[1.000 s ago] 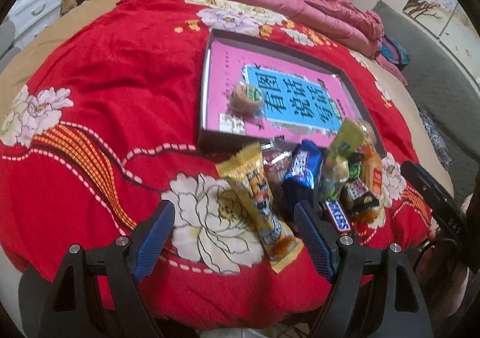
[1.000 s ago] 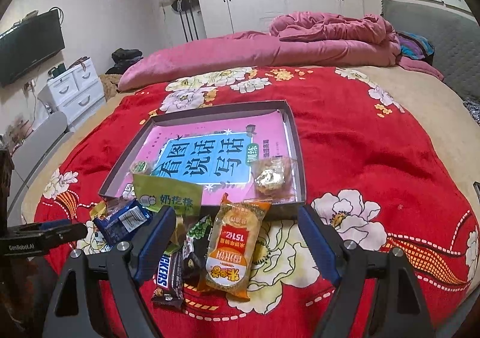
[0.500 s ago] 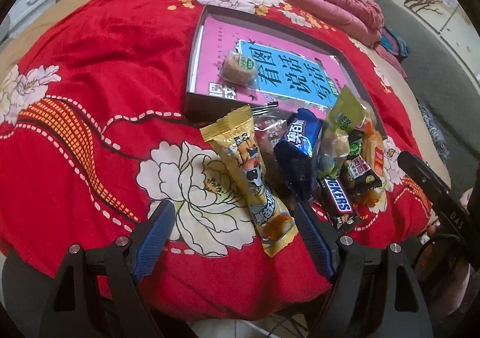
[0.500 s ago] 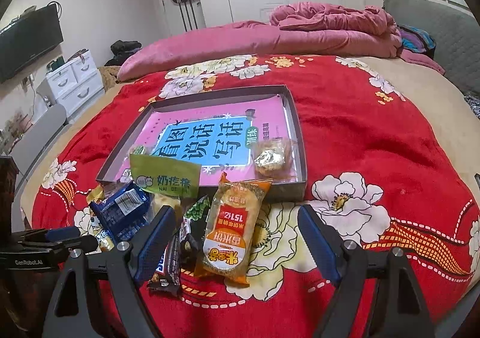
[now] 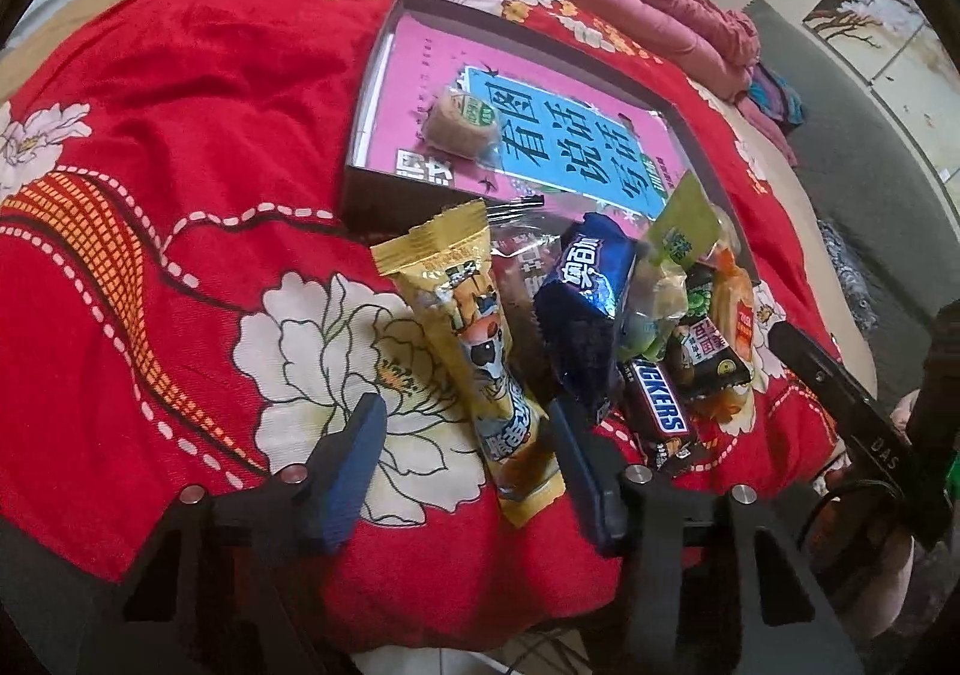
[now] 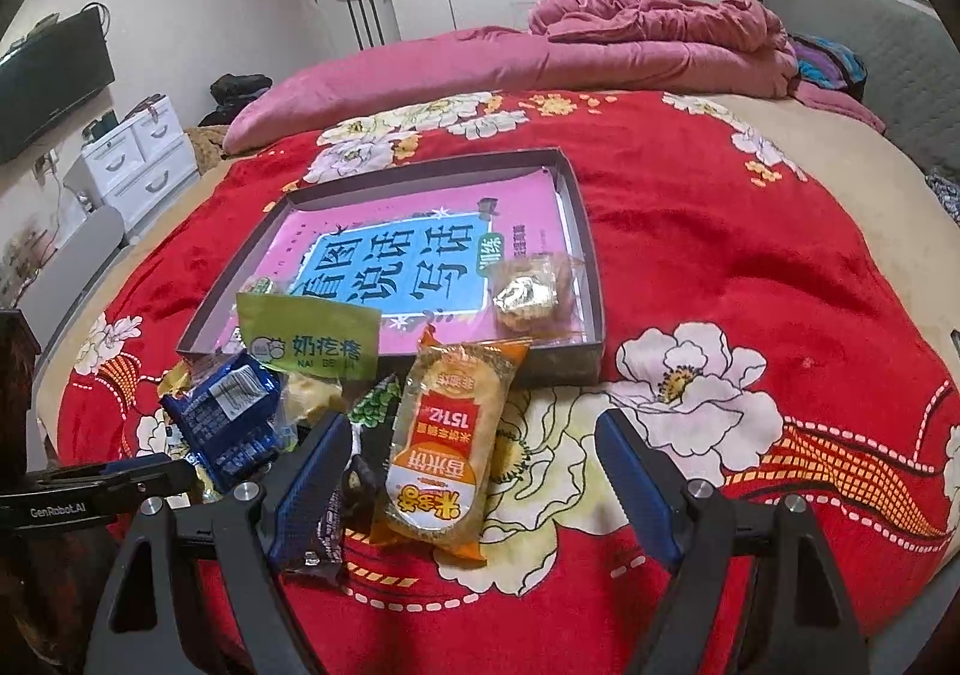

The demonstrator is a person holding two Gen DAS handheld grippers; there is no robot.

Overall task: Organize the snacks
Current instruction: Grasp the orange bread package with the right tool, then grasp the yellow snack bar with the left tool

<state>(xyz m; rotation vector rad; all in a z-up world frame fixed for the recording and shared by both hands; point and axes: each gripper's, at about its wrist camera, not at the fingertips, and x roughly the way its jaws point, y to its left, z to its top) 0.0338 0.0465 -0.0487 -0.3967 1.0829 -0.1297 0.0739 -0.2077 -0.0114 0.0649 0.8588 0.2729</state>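
Observation:
A shallow grey box (image 5: pixel 360 147) (image 6: pixel 591 279) lined with a pink and blue book lies on the red bed cover. It holds a round cake (image 5: pixel 462 126) at one near corner and a gold-wrapped pastry (image 6: pixel 534 294) at the other. A heap of snacks lies before it: a long yellow pack (image 5: pixel 480 351), a blue Oreo pack (image 5: pixel 591 291) (image 6: pixel 225 414), a Snickers bar (image 5: pixel 657 405), a green-labelled bag (image 6: pixel 309 336) and an orange rice-cracker pack (image 6: pixel 444 447). My left gripper (image 5: pixel 465 453) is open around the yellow pack's near end. My right gripper (image 6: pixel 474 477) is open around the orange pack's near end.
The red flowered blanket (image 6: pixel 750 267) covers the bed. A pink quilt (image 6: pixel 600 45) is heaped at the far side. White drawers (image 6: pixel 138 159) and a TV (image 6: pixel 48 81) stand to the left, with wardrobes behind. The bed edge is just below both grippers.
Both grippers have moved forward and down toward the snack heap. The yellow pack and the orange pack now lie between their open fingers. No snack has moved.

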